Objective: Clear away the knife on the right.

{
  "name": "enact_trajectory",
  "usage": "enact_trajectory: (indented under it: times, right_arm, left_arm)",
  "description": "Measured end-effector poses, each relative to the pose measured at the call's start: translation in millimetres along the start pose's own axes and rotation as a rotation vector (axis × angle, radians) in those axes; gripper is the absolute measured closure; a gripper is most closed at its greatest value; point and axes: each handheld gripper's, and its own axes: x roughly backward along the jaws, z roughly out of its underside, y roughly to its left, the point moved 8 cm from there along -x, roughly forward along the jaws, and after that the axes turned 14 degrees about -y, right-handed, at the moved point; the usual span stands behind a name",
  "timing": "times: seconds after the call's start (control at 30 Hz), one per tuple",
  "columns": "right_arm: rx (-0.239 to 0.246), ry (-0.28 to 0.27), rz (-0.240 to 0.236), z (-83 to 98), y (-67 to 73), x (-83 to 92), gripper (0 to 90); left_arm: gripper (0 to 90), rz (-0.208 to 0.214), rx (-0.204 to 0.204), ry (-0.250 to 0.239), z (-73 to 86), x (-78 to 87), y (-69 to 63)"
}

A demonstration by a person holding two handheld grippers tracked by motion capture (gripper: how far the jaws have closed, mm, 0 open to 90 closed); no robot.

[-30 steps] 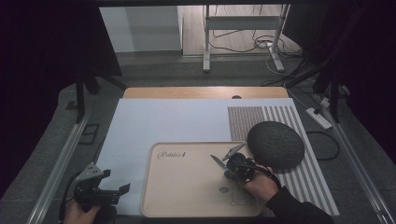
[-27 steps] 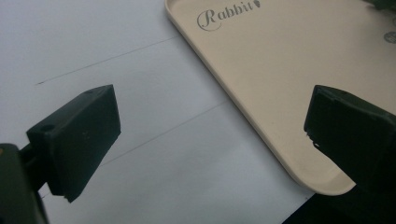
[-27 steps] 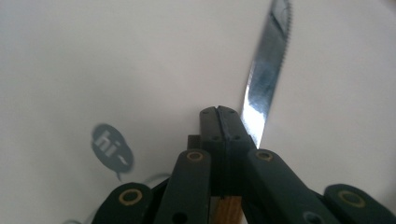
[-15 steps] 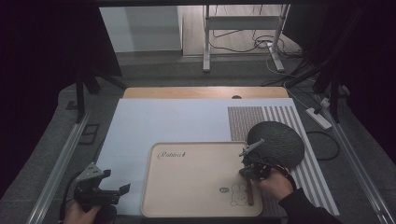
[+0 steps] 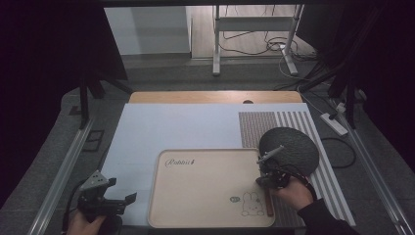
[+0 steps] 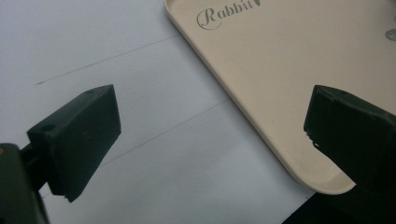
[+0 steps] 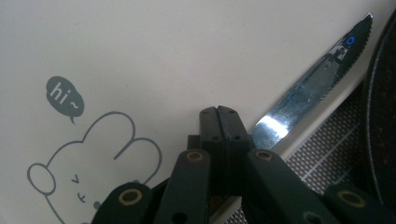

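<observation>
A cream tray point(image 5: 195, 196) printed with "Rabbit" and a bunny lies at the table's front. A knife point(image 5: 268, 200) rests along its right rim, brown handle toward the person. In the right gripper view its serrated blade point(image 7: 308, 88) crosses the tray point(image 7: 140, 46) rim, tip toward a dark round plate point(image 7: 383, 116). My right gripper point(image 5: 262, 180) hovers over the knife with its jaws pressed together point(image 7: 223, 119); the blade runs beside and beneath them, not between them. My left gripper point(image 5: 122, 191) sits left of the tray, open and empty point(image 6: 210, 126), near the tray's corner point(image 6: 280, 70).
The dark round plate point(image 5: 291, 147) lies on a striped mat point(image 5: 259, 127) just right of the tray. A pale sheet point(image 5: 171, 127) covers the table behind the tray. Metal rails run along both table sides.
My right gripper has moved right, from the tray's middle to its right rim beside the dark plate. The left gripper has stayed put.
</observation>
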Motion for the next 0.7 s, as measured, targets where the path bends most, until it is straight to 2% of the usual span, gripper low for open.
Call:
enact_trajectory:
  times: [0.1, 0.23, 0.27, 0.4, 0.53, 0.57, 0.67, 0.7]
  right_arm:
    - [0.01, -0.005, -0.003, -1.5, 2.1, -0.7, 84.3]
    - [0.032, -0.048, -0.017, -9.4, 8.5, -0.9, 76.9]
    - [0.043, -0.064, -0.02, -13.0, 11.6, -0.7, 71.9]
    - [0.052, -0.08, -0.022, -15.5, 13.0, -0.6, 65.4]
    - [0.054, -0.103, -0.025, -20.0, 12.4, 0.1, 54.0]
    - [0.055, -0.104, -0.029, -20.7, 12.8, -0.8, 48.5]
    - [0.062, -0.102, -0.035, -21.0, 13.6, -1.2, 44.8]
    - [0.061, -0.113, -0.035, -23.3, 14.5, -0.8, 38.1]
  left_arm:
    - [3.8, 0.0, -0.001, 0.001, 0.0, -0.1, 0.0]
    - [3.8, -0.001, -0.002, 0.001, 0.0, -0.2, 0.0]
    - [3.9, -0.001, -0.001, 0.002, 0.0, -0.1, 0.0]
    - [3.9, -0.001, -0.001, 0.002, 0.1, -0.2, 0.0]
    - [3.9, -0.001, -0.002, 0.003, 0.1, -0.2, 0.0]
    - [3.9, -0.001, -0.001, 0.002, 0.1, -0.3, 0.0]
    - [3.9, -0.001, -0.001, 0.002, 0.1, -0.2, 0.0]
    - [3.9, -0.001, -0.001, 0.003, 0.1, -0.2, 0.0]
